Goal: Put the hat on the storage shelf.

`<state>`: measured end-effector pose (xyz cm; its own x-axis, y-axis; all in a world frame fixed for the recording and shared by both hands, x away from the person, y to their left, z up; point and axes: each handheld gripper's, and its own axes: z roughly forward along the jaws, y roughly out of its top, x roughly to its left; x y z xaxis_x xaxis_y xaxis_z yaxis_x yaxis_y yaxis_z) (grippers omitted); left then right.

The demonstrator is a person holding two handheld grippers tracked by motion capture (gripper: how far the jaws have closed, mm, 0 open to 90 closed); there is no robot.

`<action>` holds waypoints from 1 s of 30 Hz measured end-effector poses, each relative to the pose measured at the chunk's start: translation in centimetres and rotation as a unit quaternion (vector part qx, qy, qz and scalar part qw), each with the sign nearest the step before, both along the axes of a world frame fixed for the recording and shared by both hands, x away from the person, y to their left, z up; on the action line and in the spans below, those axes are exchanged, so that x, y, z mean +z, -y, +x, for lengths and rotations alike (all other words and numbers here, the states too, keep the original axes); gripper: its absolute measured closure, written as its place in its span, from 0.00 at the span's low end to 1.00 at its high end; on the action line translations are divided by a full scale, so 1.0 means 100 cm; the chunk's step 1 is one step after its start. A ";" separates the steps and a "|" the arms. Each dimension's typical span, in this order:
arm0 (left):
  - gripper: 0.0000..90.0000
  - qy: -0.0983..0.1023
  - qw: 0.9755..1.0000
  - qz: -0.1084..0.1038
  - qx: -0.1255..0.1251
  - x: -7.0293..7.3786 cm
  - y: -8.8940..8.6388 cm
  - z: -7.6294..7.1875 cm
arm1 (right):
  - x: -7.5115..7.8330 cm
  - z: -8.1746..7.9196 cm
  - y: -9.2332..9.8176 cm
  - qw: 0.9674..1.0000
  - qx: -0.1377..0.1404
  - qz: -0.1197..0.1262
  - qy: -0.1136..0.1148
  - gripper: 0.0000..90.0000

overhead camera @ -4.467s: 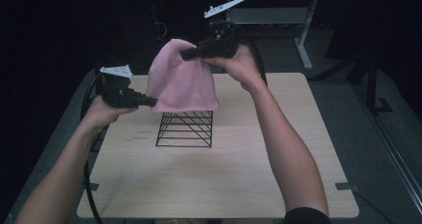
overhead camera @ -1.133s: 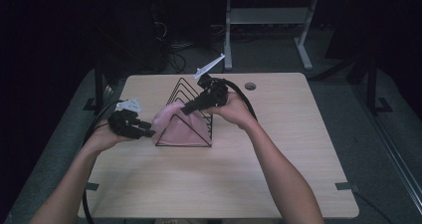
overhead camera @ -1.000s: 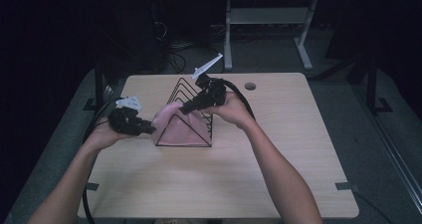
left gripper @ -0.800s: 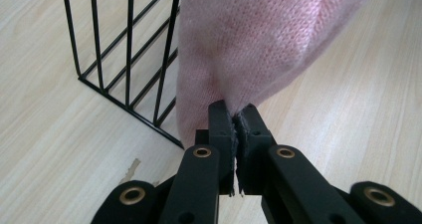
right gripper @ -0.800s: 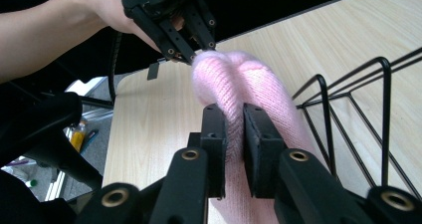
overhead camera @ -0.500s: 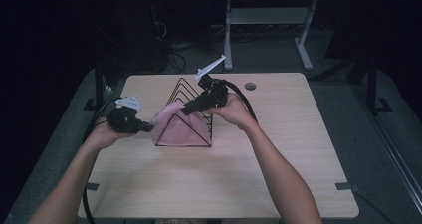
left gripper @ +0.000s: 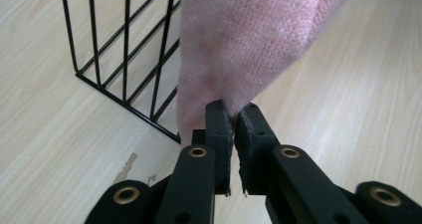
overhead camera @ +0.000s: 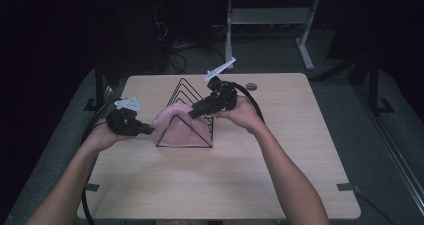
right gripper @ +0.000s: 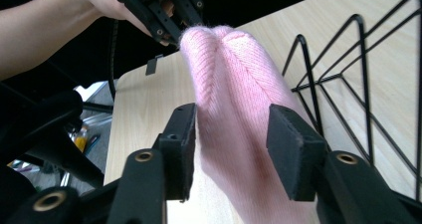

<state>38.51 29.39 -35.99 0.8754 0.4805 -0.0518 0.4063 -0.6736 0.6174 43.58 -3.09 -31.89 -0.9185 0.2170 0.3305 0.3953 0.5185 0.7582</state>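
We are draping a pink knit hat over a black wire rack. Our left gripper pinches the hat's edge; our right gripper has just been opening, its jaws spread around the fabric. Next, we judge, the left lets go.

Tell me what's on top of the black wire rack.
A pink knit cloth drapes over the near end of the black wire rack, covering its front wires. The left hand-held gripper pinches one corner. The far triangular loops stand bare. Whatever lies under the cloth is hidden.

No legible text, labels or signs.
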 end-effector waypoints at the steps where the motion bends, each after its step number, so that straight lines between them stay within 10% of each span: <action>1: 0.92 0.002 1.000 0.001 -0.003 0.000 0.000 0.000 | 0.000 0.000 0.003 1.000 -0.004 0.003 0.000 0.56; 30: 0.62 -0.010 0.999 -0.015 0.043 -0.001 -0.012 -0.013 | -0.017 -0.013 0.096 0.994 -0.112 -0.007 -0.010 0.39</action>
<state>37.21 30.63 -36.13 0.8291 0.5525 -0.0857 0.4755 -0.6160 0.6280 42.24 -12.66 -33.55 -0.8398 0.4194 0.3447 0.5174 0.4258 0.7423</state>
